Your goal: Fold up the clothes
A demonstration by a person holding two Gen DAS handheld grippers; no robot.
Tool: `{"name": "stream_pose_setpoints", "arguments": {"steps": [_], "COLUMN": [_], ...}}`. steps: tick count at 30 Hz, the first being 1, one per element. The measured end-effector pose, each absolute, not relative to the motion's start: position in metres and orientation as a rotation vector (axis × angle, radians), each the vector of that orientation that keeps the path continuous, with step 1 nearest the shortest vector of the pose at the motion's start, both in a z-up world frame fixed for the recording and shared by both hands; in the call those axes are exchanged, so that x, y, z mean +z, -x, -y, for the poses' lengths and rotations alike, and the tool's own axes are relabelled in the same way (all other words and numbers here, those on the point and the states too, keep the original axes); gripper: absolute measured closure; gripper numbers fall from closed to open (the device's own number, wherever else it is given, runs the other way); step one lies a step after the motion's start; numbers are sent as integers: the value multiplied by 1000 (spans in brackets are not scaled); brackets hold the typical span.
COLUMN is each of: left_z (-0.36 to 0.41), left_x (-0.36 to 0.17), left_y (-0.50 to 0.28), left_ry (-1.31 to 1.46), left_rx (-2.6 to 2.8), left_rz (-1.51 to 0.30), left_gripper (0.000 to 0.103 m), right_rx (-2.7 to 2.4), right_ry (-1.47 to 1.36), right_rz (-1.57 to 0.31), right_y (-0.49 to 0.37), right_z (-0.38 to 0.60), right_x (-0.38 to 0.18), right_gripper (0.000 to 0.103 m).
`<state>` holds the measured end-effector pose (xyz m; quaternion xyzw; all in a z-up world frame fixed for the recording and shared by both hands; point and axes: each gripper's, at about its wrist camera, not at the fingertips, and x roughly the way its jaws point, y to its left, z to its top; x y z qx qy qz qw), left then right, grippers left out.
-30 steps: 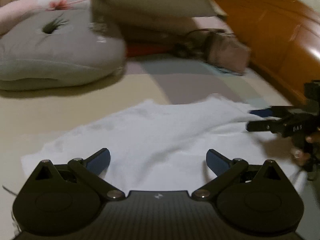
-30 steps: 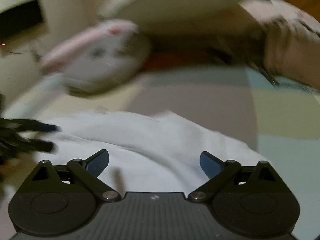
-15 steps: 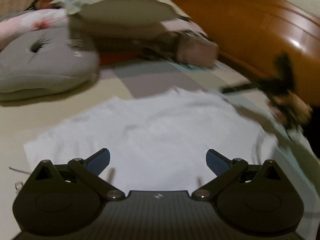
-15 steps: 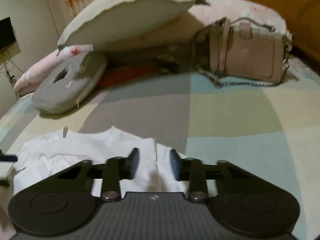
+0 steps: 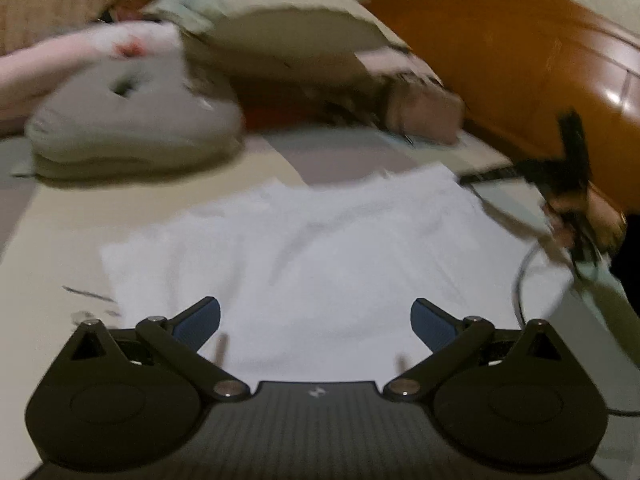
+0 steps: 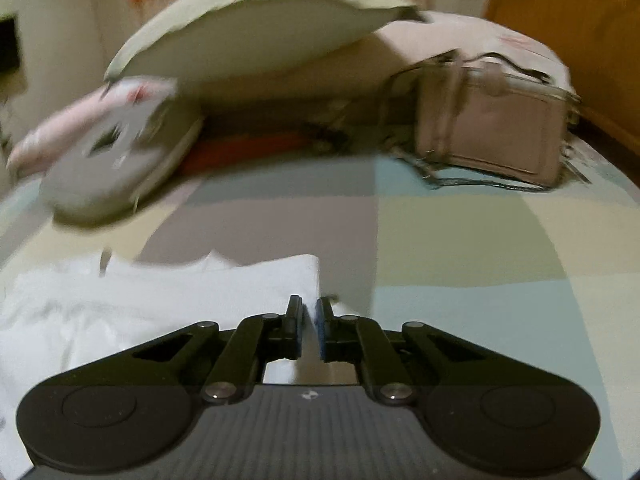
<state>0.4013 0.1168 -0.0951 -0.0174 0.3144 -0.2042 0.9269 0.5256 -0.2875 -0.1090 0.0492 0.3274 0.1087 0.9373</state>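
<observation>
White shirt (image 6: 168, 304) edge now pinched; right gripper (image 6: 308, 312) closed.

right hand-held gripper (image 6: 308, 320) closed (on shirt (image 6: 160, 296) edge)

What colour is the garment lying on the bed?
White: the shirt shows best in the left wrist view.

Bed (image 6: 460, 240): white shirt (image 5: 320, 256), cushion (image 5: 132, 128), handbag (image 6: 492, 136)
</observation>
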Motion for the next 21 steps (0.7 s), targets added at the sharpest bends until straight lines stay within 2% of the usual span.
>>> {"name": "stream_pose_setpoints", "arguments": {"steps": [5,7,10,11,12,13,14,20,21], "left_z": [-135,-135,-136,-139,-144,-148,-151,-144,-140], "left_x": [-94,-93,-92,-93,-95,-97,-101,-125,-125], "left_y": [-425,-437,-457,-466,-477,-488,-498,-530,-529], "left_ry": [121,136,158,179,201,221,230,161,141], "left_rx": [-352,-357,-360,-343,-313,-279,-249,-249,-255], "left_rz": [-642,-641,-645,-661,-681,-704,-727,-828,-815], "left_gripper": [6,10,22,34,48,53,56,57,72], "right_rx": [172,172,192,201,209,221,230,275,276], "right_ry": [-55,-73,-87,-74,-62,-52,-47,-26,-14], "right_rz": [-711,-710,-678,-662,-650,-636,-627,-594,-591], "right_y": [-537,-537,-528,-522,-516,-509,-504,-479,-476], "right_z": [283,284,283,282,280,278,277,272,270], "right_x": [-126,-123,-112,-108,-104,-100,-96,-86,-86], "right_gripper": [94,86,67,61,60,59,59,54,54]}}
